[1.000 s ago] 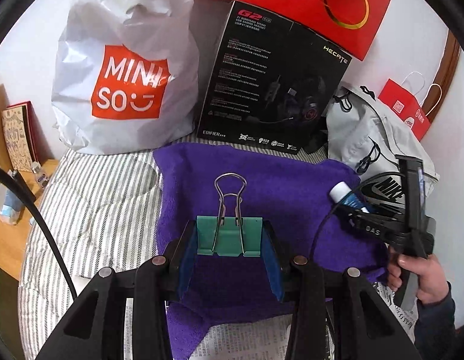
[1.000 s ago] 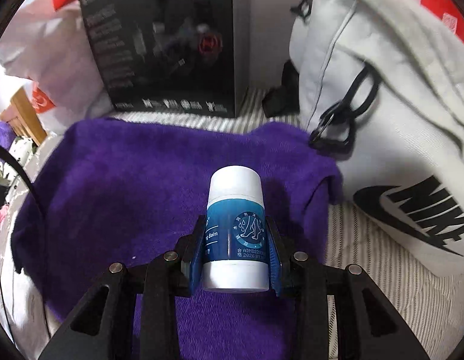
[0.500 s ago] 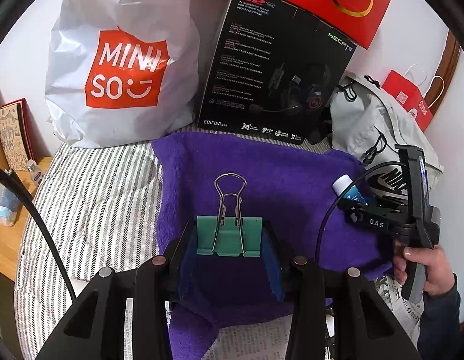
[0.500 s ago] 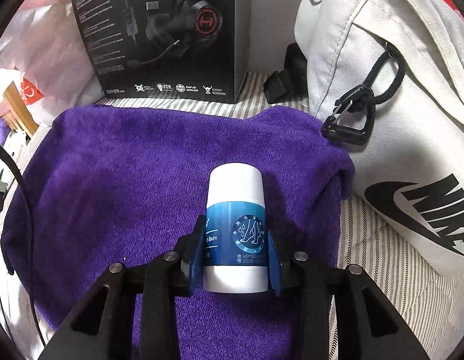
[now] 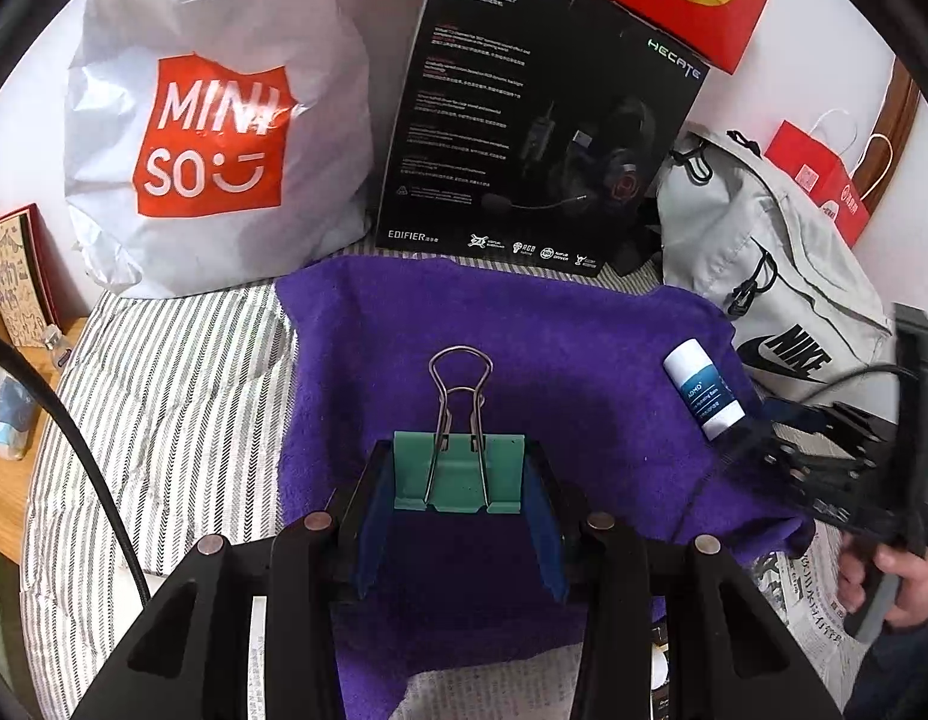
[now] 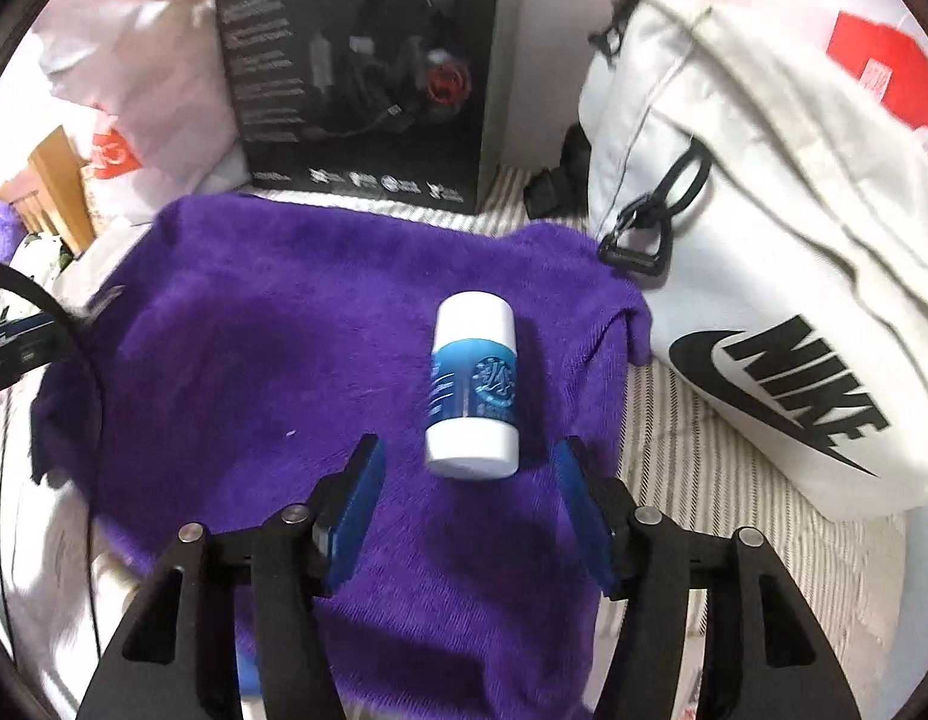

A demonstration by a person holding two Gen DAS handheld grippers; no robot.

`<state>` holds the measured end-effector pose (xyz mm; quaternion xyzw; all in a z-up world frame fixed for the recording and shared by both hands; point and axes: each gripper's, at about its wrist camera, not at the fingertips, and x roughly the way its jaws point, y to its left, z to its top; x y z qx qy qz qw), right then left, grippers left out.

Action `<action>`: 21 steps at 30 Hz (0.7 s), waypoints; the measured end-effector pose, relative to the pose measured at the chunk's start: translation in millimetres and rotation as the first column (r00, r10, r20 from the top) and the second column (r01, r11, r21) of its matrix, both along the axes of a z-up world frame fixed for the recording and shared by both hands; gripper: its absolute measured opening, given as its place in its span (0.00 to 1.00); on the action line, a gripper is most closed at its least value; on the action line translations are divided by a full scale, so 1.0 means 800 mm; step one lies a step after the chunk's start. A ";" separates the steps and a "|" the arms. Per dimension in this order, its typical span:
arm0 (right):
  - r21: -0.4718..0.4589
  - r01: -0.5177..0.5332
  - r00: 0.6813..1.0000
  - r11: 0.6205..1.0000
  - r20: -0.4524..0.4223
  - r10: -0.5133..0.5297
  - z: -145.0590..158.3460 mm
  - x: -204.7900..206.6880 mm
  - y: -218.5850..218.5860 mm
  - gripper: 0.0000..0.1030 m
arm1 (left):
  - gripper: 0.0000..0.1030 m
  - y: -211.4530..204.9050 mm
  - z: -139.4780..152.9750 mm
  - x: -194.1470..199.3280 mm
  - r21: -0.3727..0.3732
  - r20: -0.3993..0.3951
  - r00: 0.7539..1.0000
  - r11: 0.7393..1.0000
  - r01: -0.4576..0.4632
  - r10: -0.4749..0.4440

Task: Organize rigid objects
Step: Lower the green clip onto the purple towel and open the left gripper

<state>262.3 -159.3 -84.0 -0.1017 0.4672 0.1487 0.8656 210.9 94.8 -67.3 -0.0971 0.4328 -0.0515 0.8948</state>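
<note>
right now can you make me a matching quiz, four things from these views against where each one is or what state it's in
Things:
1. binder clip
2. balm stick
3. headset box
4. Nike bag

Places or states:
A. lying free on the purple towel
B. off the towel's right edge
C. standing behind the towel
D. clamped in the left gripper

Pairs: 1-D, 2-A, 3-C, 4-B

Both wrist cams look fwd, low and close over purple towel [image 5: 583,354] [image 6: 272,330]; both share headset box [image 5: 541,120] [image 6: 356,60].
</note>
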 end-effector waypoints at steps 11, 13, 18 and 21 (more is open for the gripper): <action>0.080 -0.006 0.999 0.997 0.053 0.001 0.041 -0.055 -0.022 0.59 | 0.38 -0.010 -0.007 0.024 0.062 -0.019 1.000 0.998 -0.022 0.023; 0.098 -0.008 0.998 0.995 0.058 0.003 0.045 -0.068 -0.029 0.59 | 0.38 -0.011 -0.012 0.033 0.062 -0.027 0.999 0.998 -0.019 0.021; 0.136 0.001 0.997 0.991 0.078 -0.011 0.058 -0.097 -0.045 0.59 | 0.38 -0.007 -0.024 0.054 0.045 -0.042 0.999 0.998 -0.032 0.034; 0.158 0.014 0.997 0.987 0.071 -0.026 0.059 -0.109 -0.054 0.60 | 0.38 -0.006 -0.034 0.067 0.059 -0.061 0.997 0.997 -0.046 0.050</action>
